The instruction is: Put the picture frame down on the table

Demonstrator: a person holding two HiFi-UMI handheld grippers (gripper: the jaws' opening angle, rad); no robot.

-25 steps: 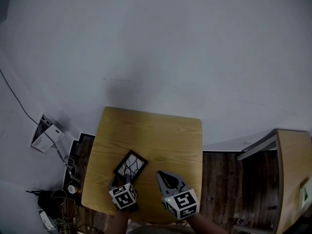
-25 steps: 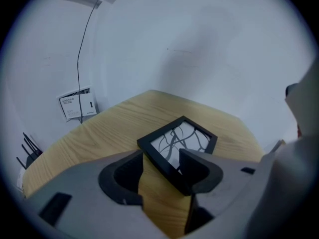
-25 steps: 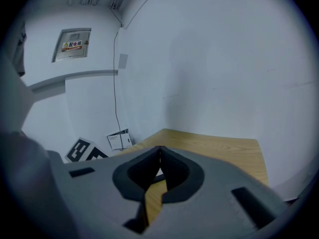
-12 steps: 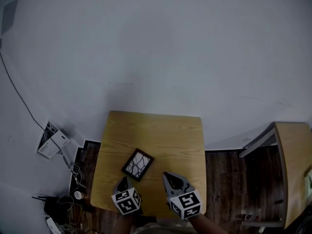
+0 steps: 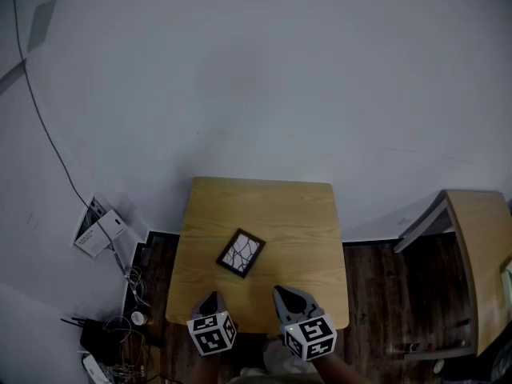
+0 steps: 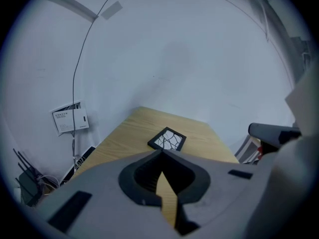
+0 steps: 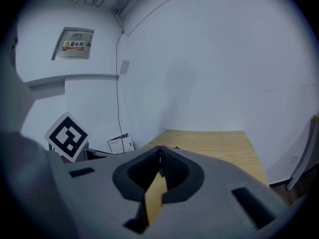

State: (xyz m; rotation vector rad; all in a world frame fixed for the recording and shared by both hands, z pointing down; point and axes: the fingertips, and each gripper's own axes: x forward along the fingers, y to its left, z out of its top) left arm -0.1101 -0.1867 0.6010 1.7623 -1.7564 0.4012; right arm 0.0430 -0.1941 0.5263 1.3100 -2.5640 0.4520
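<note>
The picture frame (image 5: pixel 241 253), black-edged with a white branching pattern, lies flat on the wooden table (image 5: pixel 296 214), left of its middle. In the left gripper view the picture frame (image 6: pixel 167 139) lies just beyond the jaw tips, apart from them. My left gripper (image 5: pixel 211 297) is over the table's near edge, shut and empty, its jaws meeting at the tip (image 6: pixel 162 153). My right gripper (image 5: pixel 282 292) is beside it, also shut with nothing in it (image 7: pixel 160 149). The left gripper's marker cube (image 7: pixel 67 136) shows in the right gripper view.
A white box (image 5: pixel 100 230) hangs on the wall at the left, with a cable running up from it. Tangled cables and devices (image 5: pixel 120 334) lie on the dark floor below. A second wooden table (image 5: pixel 480 270) stands at the right.
My left gripper has come off the frame's near corner and drawn back toward the near edge. The frame now lies alone on the table. The right gripper moved back a little.
</note>
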